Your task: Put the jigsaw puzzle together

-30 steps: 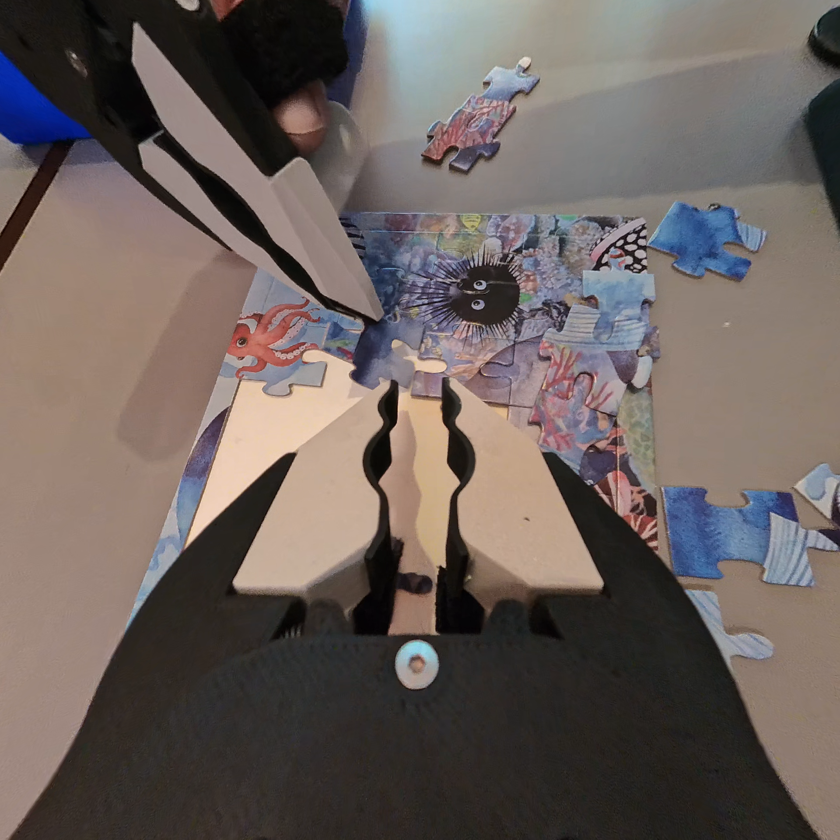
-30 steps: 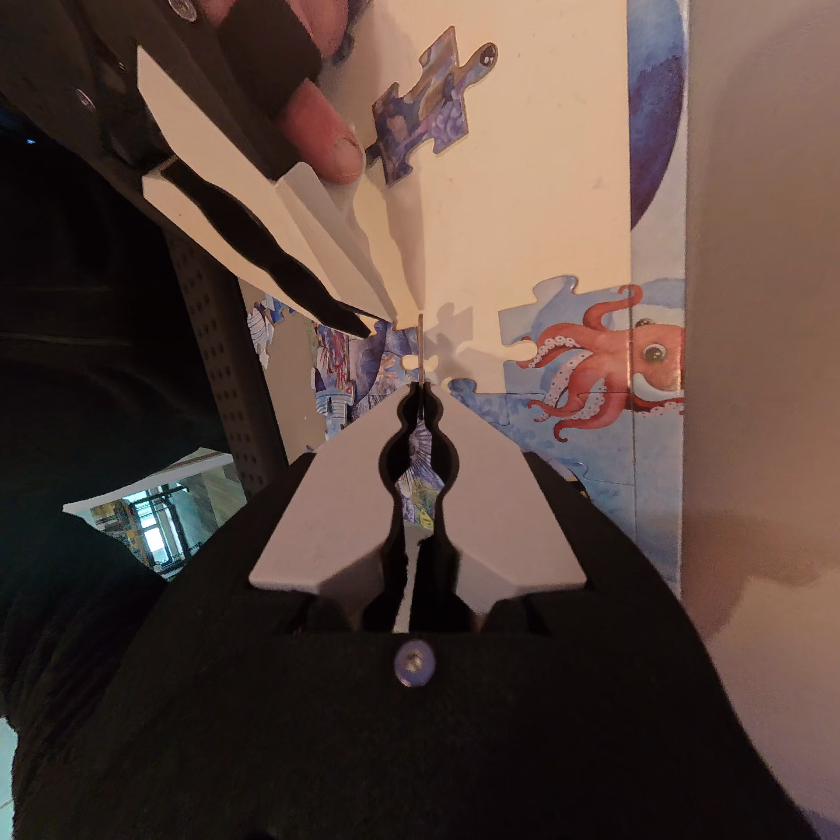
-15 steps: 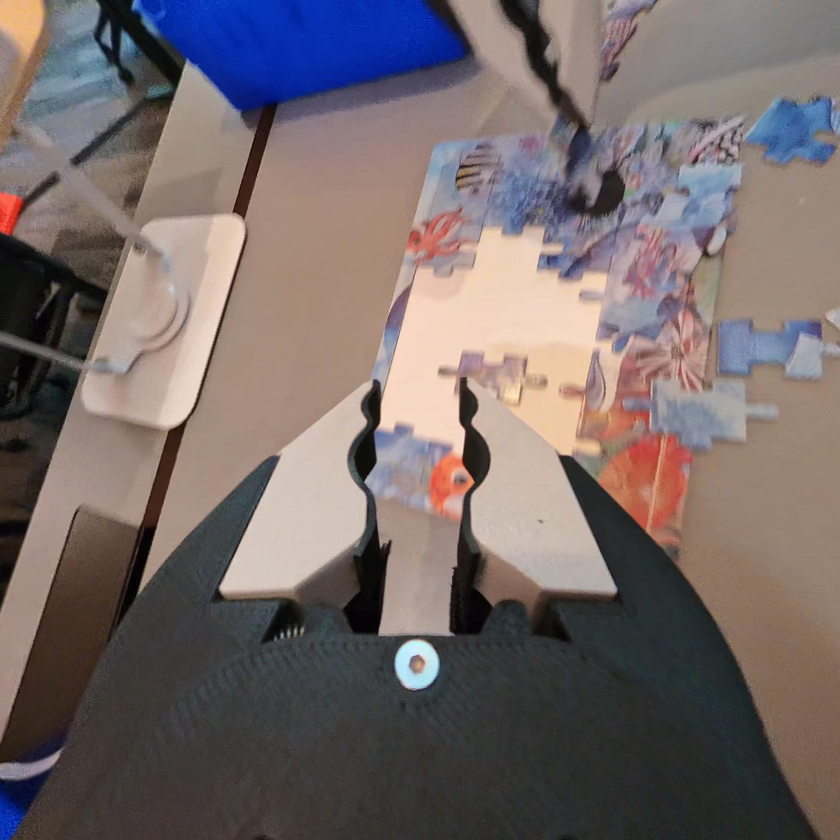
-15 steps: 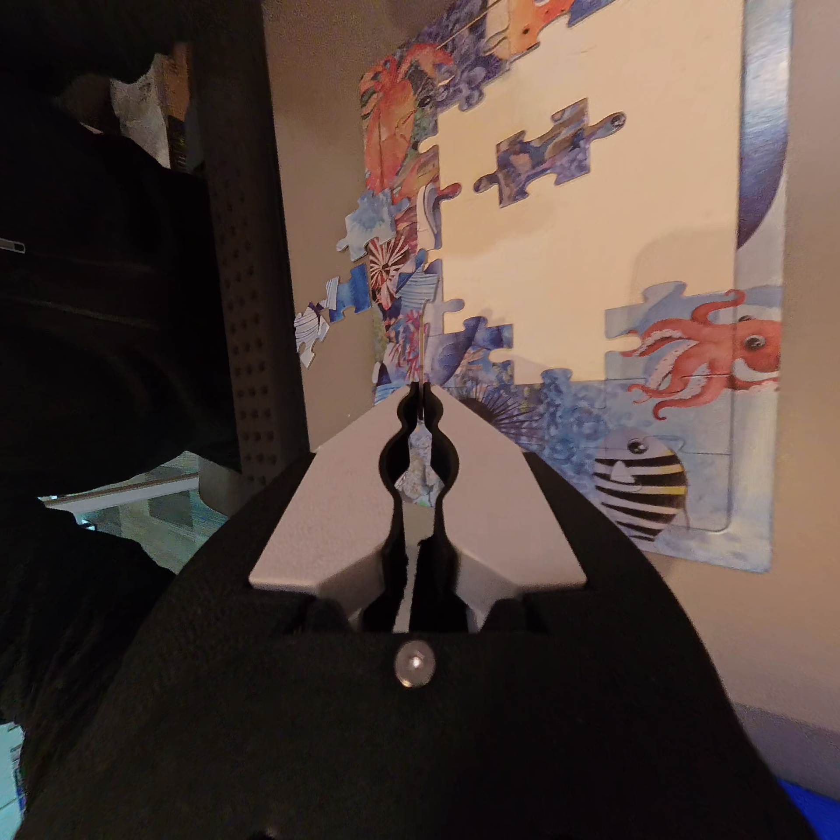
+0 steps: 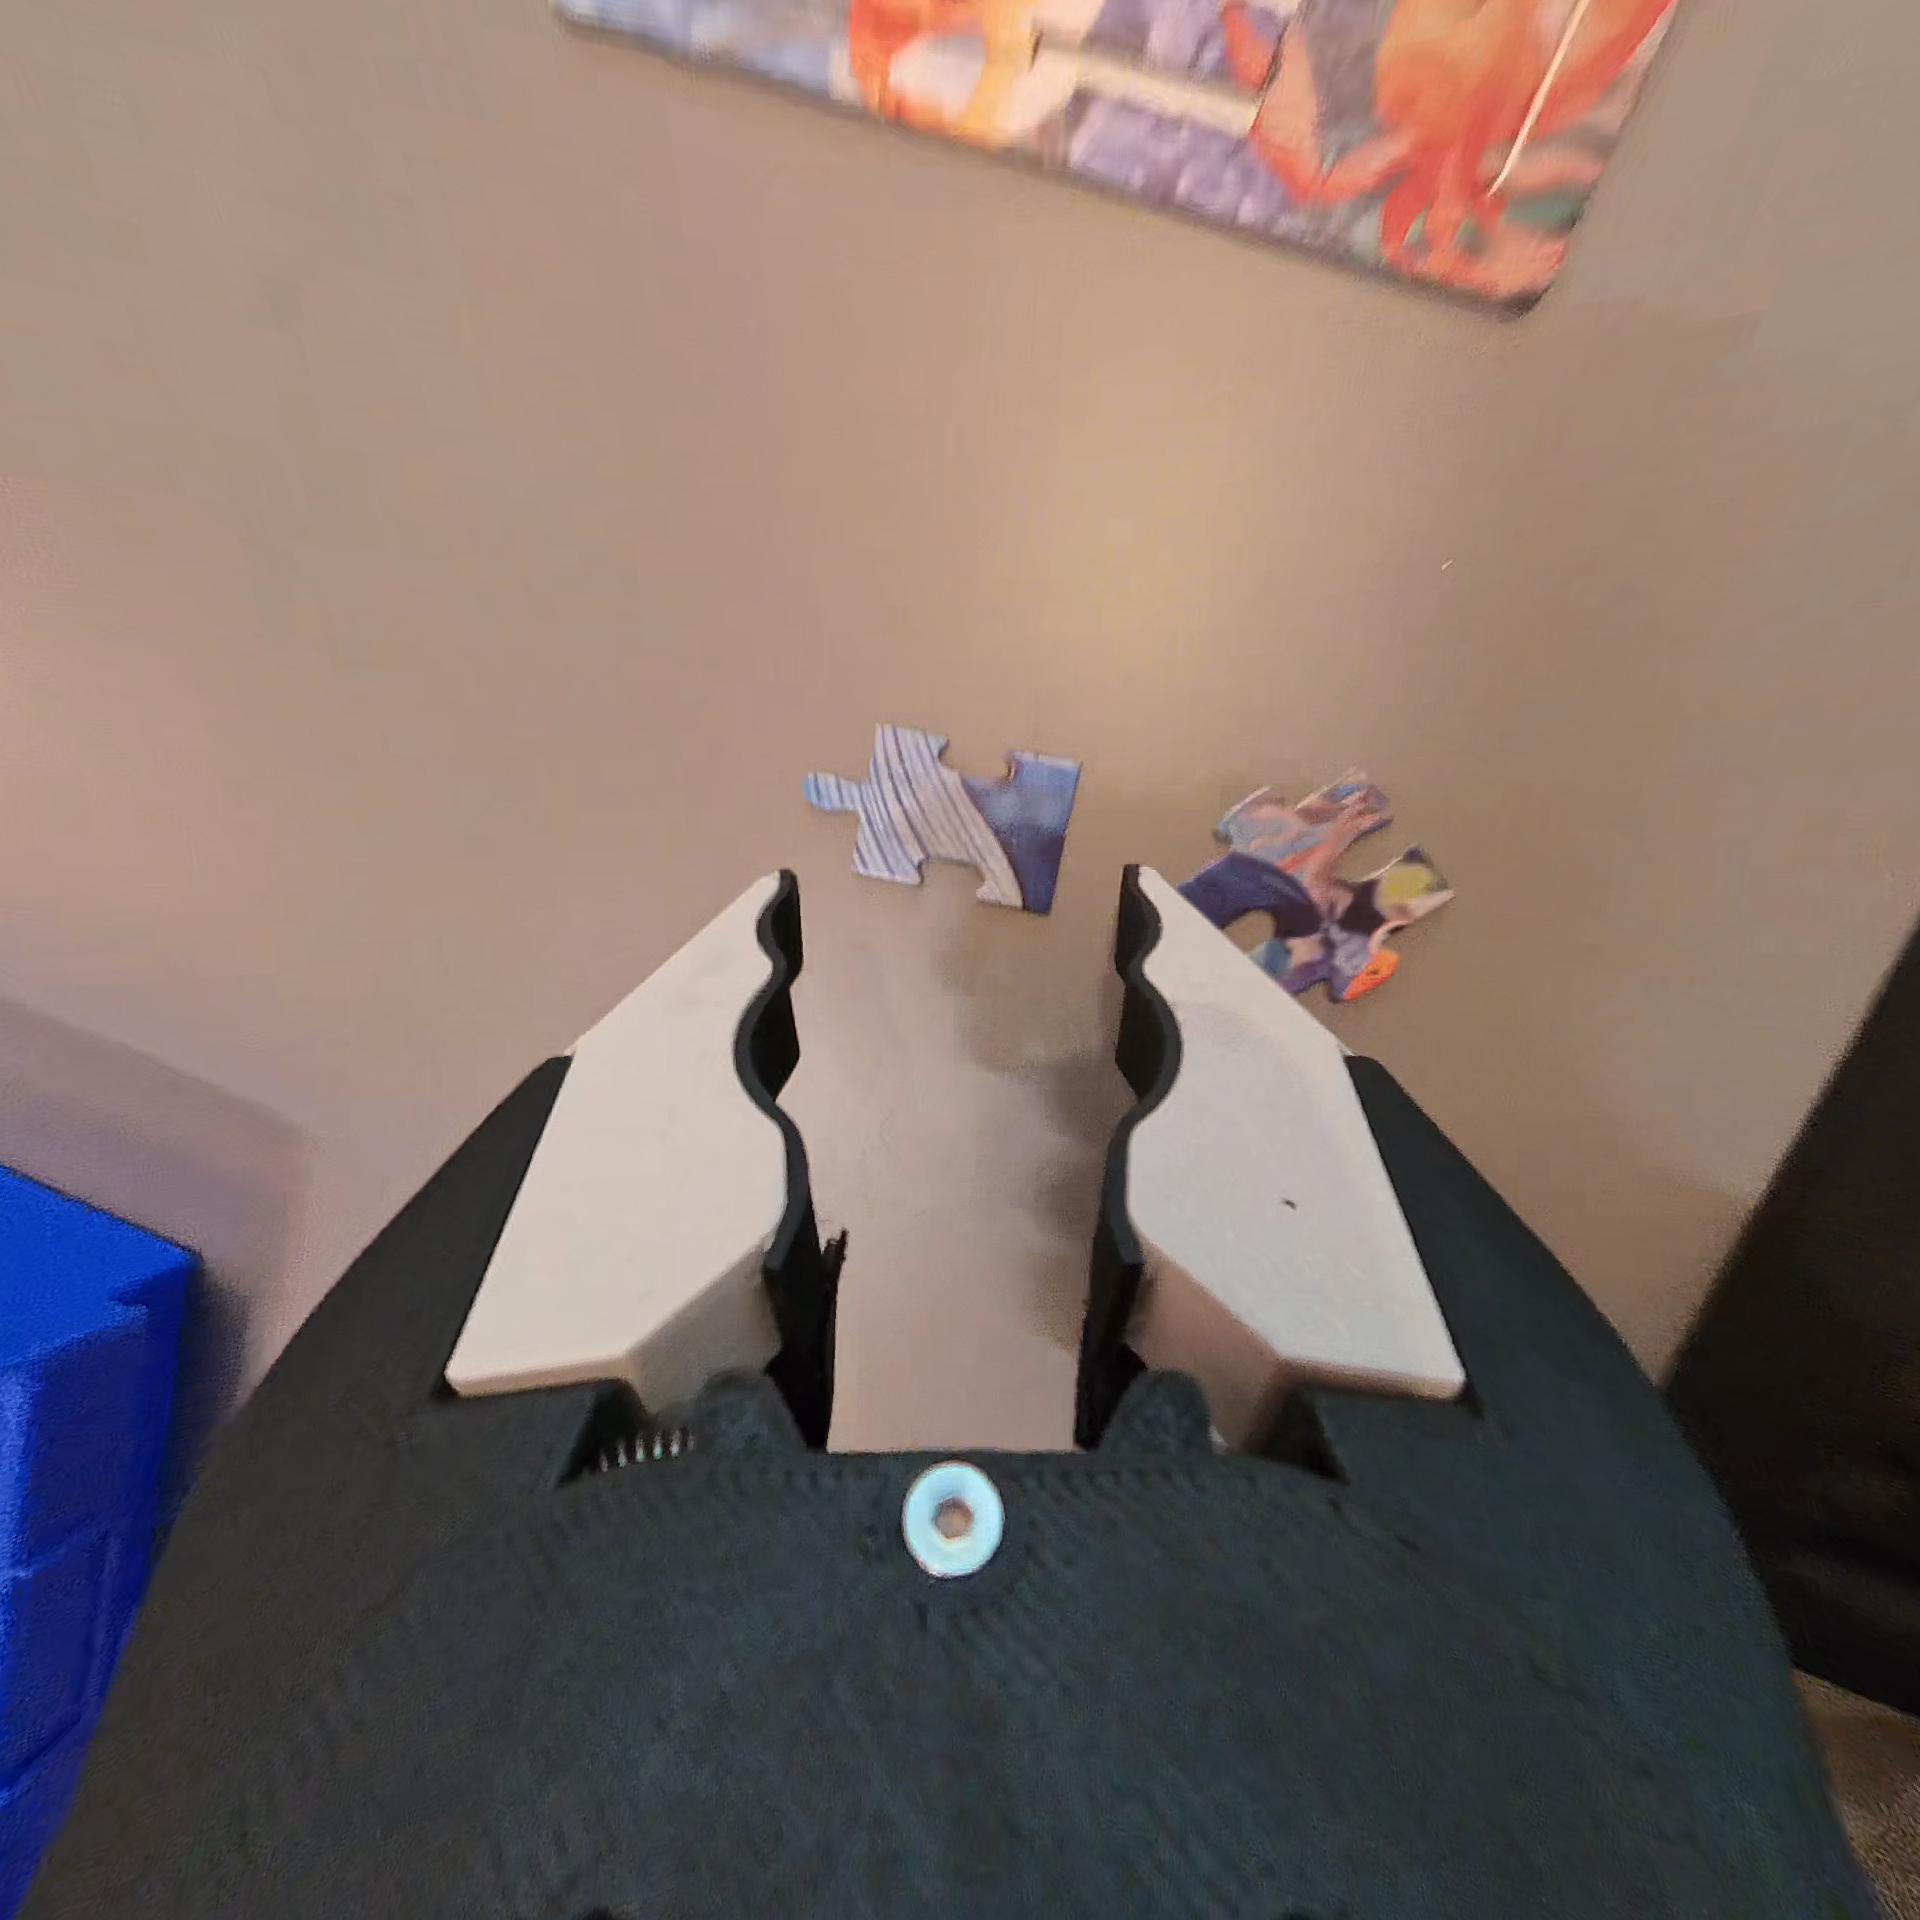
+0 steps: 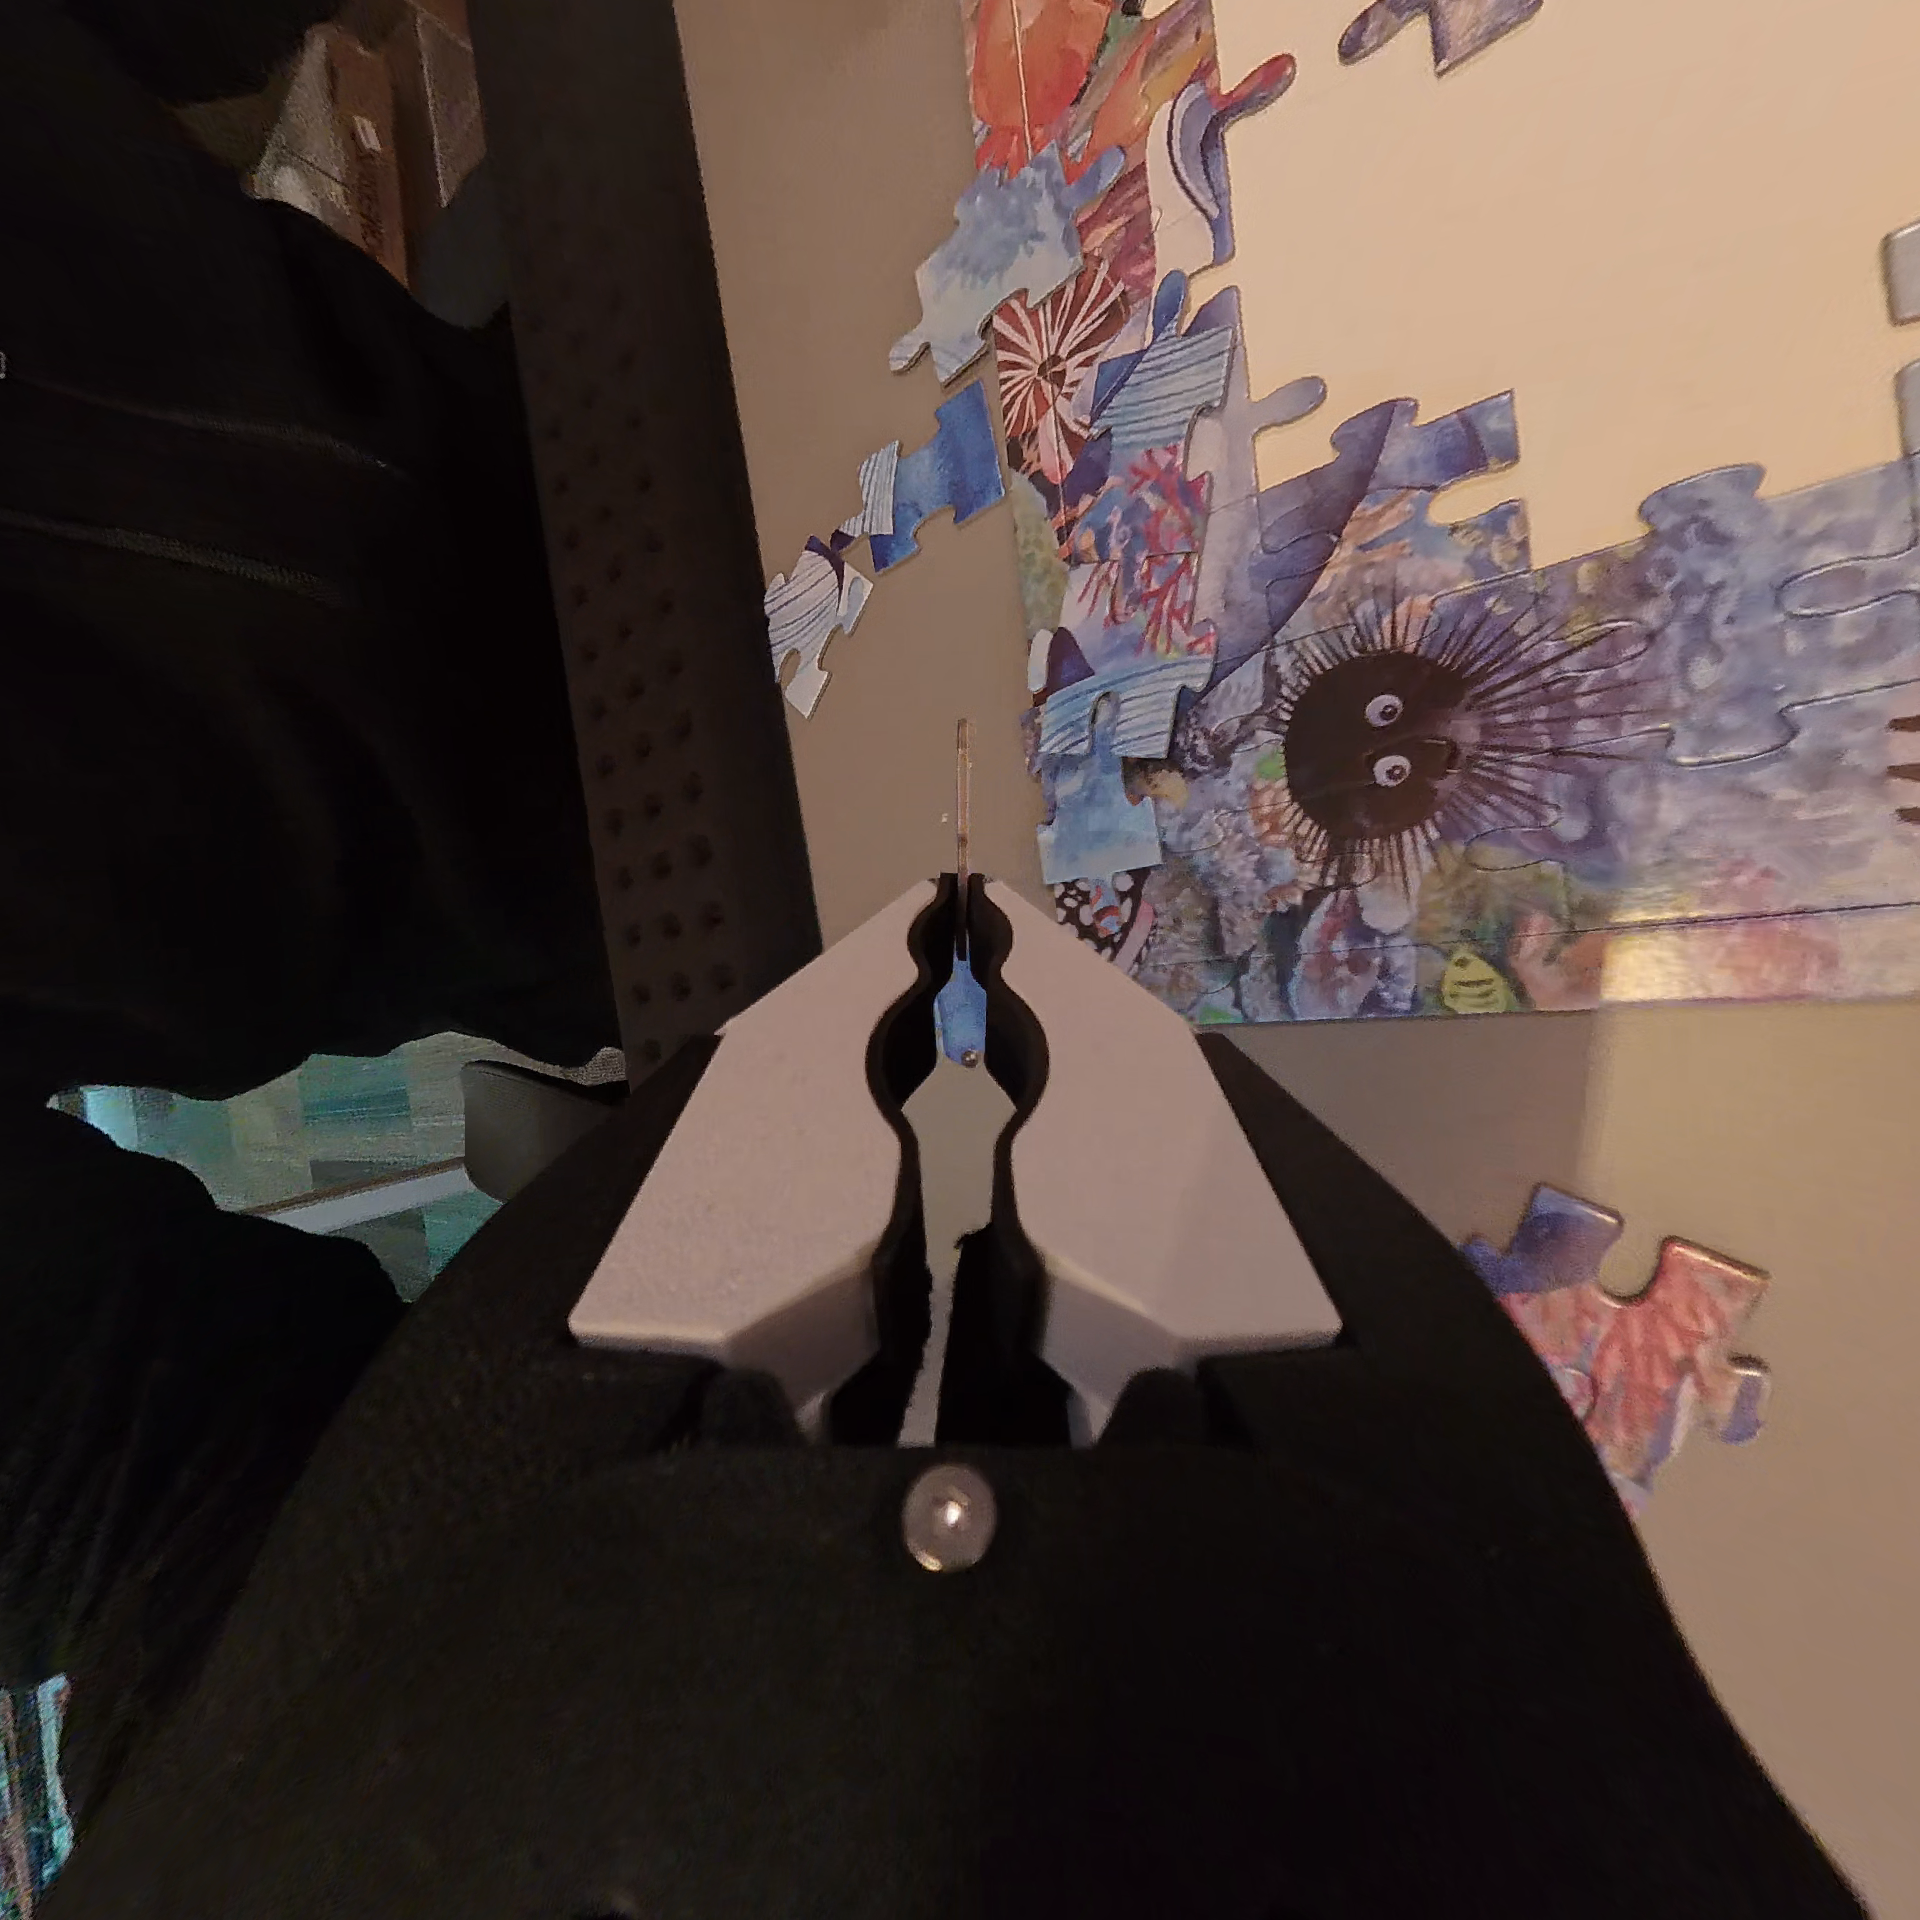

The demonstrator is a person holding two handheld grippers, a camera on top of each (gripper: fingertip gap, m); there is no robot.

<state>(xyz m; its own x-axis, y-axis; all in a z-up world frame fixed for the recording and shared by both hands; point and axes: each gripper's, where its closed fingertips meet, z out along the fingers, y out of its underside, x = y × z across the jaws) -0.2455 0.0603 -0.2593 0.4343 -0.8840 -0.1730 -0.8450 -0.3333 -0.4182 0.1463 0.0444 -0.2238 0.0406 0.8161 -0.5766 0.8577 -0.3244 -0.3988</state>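
Observation:
In the left wrist view my left gripper (image 5: 956, 883) is open and empty, just above the table. A blue striped puzzle piece (image 5: 951, 821) lies right ahead of its tips. A purple multicoloured piece (image 5: 1320, 894) lies beside the right finger. The puzzle board's (image 5: 1247, 125) near edge shows at the top. In the right wrist view my right gripper (image 6: 961, 883) is shut on a blue puzzle piece (image 6: 964, 800), held edge-on beside the board's edge. The board (image 6: 1507, 260) is partly filled, with a black sea urchin (image 6: 1371, 748) and a bare middle.
A blue box (image 5: 73, 1455) is at the lower left and a black object (image 5: 1829, 1351) at the right. Loose pieces (image 6: 935, 478) lie along the board's edge, and a coral piece (image 6: 1631, 1340) on the table. A black perforated panel (image 6: 644, 520) and a person's dark clothing are close by. My hands' fingertips stand some 40 centimetres from each other. My right tips are roughly 9 centimetres from the black sea urchin (image 6: 1371, 748).
My left gripper has pulled back off the board to two loose pieces on the table and opened wide. My right gripper has drawn back from the octopus area to the board's edge, still holding its piece.

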